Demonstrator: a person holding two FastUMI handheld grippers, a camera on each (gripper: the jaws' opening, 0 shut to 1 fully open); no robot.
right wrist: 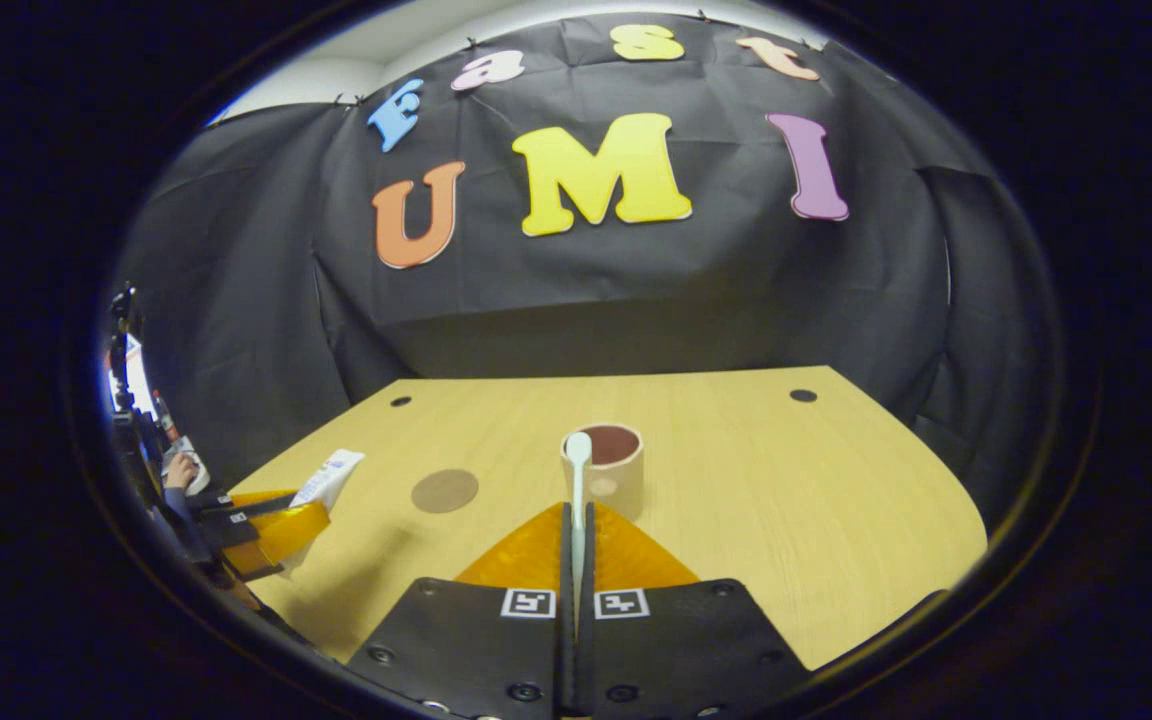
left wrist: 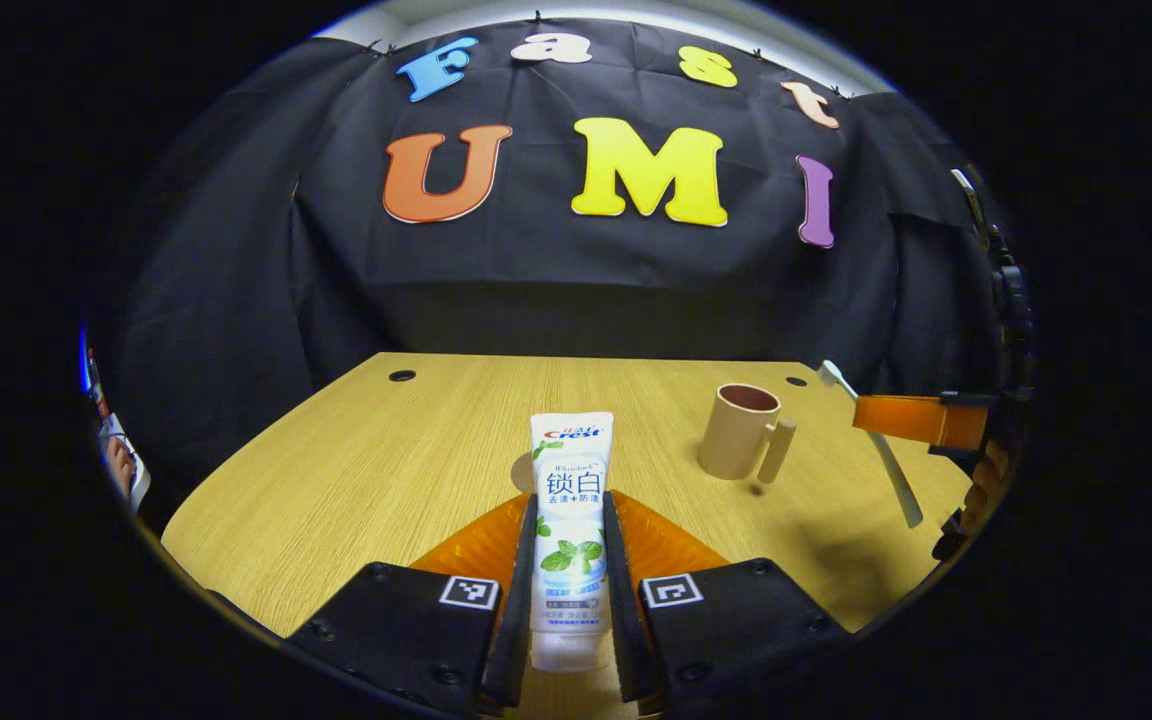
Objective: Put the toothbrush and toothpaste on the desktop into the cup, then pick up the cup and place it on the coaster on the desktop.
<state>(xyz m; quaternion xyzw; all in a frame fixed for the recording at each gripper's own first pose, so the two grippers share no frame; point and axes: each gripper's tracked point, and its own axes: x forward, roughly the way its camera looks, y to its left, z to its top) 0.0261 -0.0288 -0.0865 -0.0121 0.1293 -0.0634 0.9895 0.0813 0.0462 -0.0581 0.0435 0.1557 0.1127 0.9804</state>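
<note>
While both tools were held aloft over the pale wood-grain desktop (right wrist: 836, 500), each already carried its share of the job, which suggested the loading of the cup was about to begin. The desktop lay broad and bare apart from a few items. On it stood the tan cylindrical cup with a side handle (left wrist: 742, 430), upright, mouth open upward, well apart from the left gripper (left wrist: 570, 590) and just ahead of the right gripper (right wrist: 576, 560). The left gripper's two fingers were closed part-way, pressing on either side of the white toothpaste tube with green leaf print (left wrist: 570, 520); the tube's long axis ran straight forward along the fingers, its flat crimped end pointing away toward the far wall and its cap end toward the camera. That grip looked chosen so the tube could be tipped end-first into the cup. A flat round brown coaster (right wrist: 444, 490) lay on the wood left of the cup in the right gripper view, nothing on it yet. The right gripper was nearly fully closed, pinching the slim white toothbrush (right wrist: 577, 490) by its handle; the brush ran forward, head outermost, seemingly aimed at the cup's rim. In the left gripper view the brush hung steeply, head up.
</note>
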